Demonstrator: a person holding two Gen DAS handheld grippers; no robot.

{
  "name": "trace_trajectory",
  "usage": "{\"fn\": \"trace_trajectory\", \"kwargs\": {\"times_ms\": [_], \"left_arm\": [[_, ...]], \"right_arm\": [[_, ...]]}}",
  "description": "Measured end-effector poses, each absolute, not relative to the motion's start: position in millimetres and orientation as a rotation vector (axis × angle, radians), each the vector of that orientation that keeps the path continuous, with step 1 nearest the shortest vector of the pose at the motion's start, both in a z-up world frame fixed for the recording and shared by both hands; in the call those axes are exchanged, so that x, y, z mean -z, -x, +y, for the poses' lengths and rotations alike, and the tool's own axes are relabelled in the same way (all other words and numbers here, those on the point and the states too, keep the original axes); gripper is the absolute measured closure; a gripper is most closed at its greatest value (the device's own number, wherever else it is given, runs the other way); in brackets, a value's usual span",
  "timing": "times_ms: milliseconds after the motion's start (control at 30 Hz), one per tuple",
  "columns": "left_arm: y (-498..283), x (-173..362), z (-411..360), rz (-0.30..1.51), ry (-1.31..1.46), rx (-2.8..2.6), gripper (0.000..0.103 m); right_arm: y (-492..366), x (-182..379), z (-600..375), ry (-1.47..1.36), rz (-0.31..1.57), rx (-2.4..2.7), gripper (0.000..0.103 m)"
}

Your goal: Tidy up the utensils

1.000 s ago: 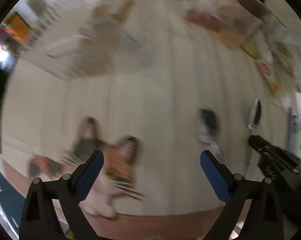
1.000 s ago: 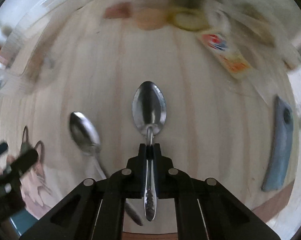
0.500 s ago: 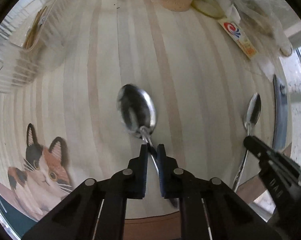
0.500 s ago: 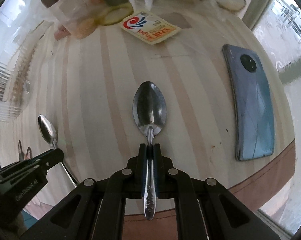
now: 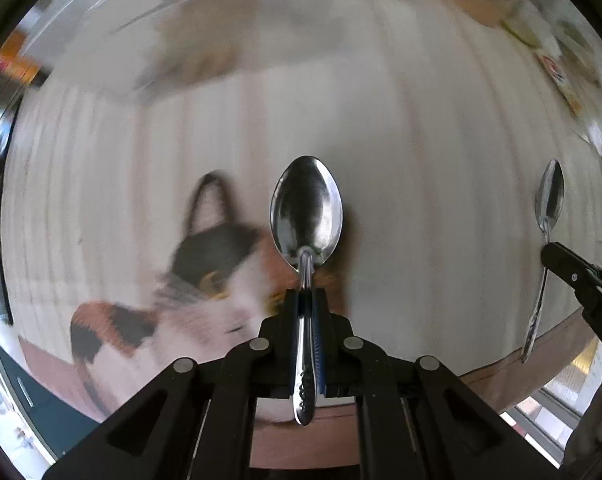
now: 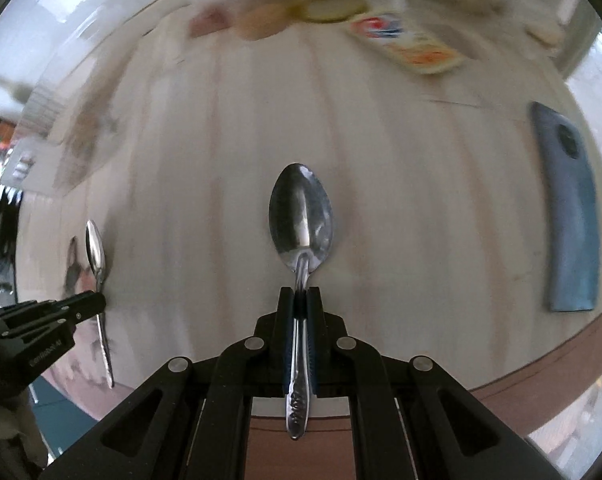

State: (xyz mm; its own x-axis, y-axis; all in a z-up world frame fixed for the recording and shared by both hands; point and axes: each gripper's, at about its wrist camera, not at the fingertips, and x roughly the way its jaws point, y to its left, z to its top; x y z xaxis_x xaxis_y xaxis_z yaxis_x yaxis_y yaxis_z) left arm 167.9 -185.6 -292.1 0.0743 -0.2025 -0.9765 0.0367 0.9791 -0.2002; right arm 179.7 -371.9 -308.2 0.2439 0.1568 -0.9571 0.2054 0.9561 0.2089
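Observation:
My left gripper [image 5: 306,293] is shut on the handle of a steel spoon [image 5: 306,212], bowl forward, held above a pale striped table [image 5: 421,140]. My right gripper [image 6: 299,291] is shut on a second steel spoon [image 6: 301,216], also bowl forward above the table. Each view shows the other gripper with its spoon: the right one at the right edge of the left wrist view [image 5: 549,200], the left one at the left edge of the right wrist view [image 6: 95,250].
A cat picture [image 5: 205,264] is printed on the table under my left gripper. A blue phone [image 6: 565,208] lies at the table's right side. Blurred packets and jars [image 6: 405,40] stand at the far edge. The brown table rim [image 6: 541,364] runs close below.
The left gripper has lifted its spoon off the table and swung left over the cat picture. The right gripper still holds its spoon and has swung left; both views are motion-blurred.

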Motion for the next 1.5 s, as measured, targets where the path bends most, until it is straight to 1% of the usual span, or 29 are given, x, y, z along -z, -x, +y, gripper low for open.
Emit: {"fn": "trace_trajectory", "kwargs": {"times_ms": [167,333,567,600,667,900,933,1000,1133,1267,1300,1367,1500], "left_arm": [[-156,300,-152,1.492,0.223,0.134,0.098],[-143,306,-121,1.48,0.288,0.124,0.098],[-141,309,-92,1.456,0.311,0.168,0.096],[-140,310,-90,1.485,0.168,0.143,0.096],[-134,308,-91,1.479,0.172,0.156,0.095],[-132,311,-55,1.484,0.166,0.192,0.094],[-134,309,-55,1.485,0.165,0.193,0.094],[-142,305,-62,1.483,0.165,0.192,0.099],[-145,303,-79,1.466,0.121,0.187,0.099],[-144,287,-86,1.436,0.094,0.193,0.102],[-145,282,-86,1.424,0.083,0.193,0.102],[-146,273,-86,1.404,0.062,0.198,0.103],[-148,255,-85,1.368,0.043,0.201,0.103]], "right_arm": [[-191,308,-318,-0.273,1.365,-0.056,0.097],[-210,306,-261,-0.129,1.384,-0.105,0.096],[-231,306,-218,0.045,1.414,-0.097,0.095],[-232,306,-217,0.042,1.421,-0.093,0.093],[-233,306,-215,0.027,1.444,-0.1,0.091],[-225,307,-216,0.073,1.47,-0.07,0.091],[-225,307,-215,0.079,1.471,-0.054,0.092],[-221,306,-209,0.089,1.464,-0.034,0.095],[-210,307,-199,0.062,1.429,-0.004,0.095],[-195,304,-198,0.003,1.407,0.005,0.096],[-193,302,-198,-0.012,1.398,0.006,0.096],[-186,289,-205,-0.04,1.378,0.0,0.103],[-178,268,-213,-0.083,1.336,-0.007,0.103]]}}
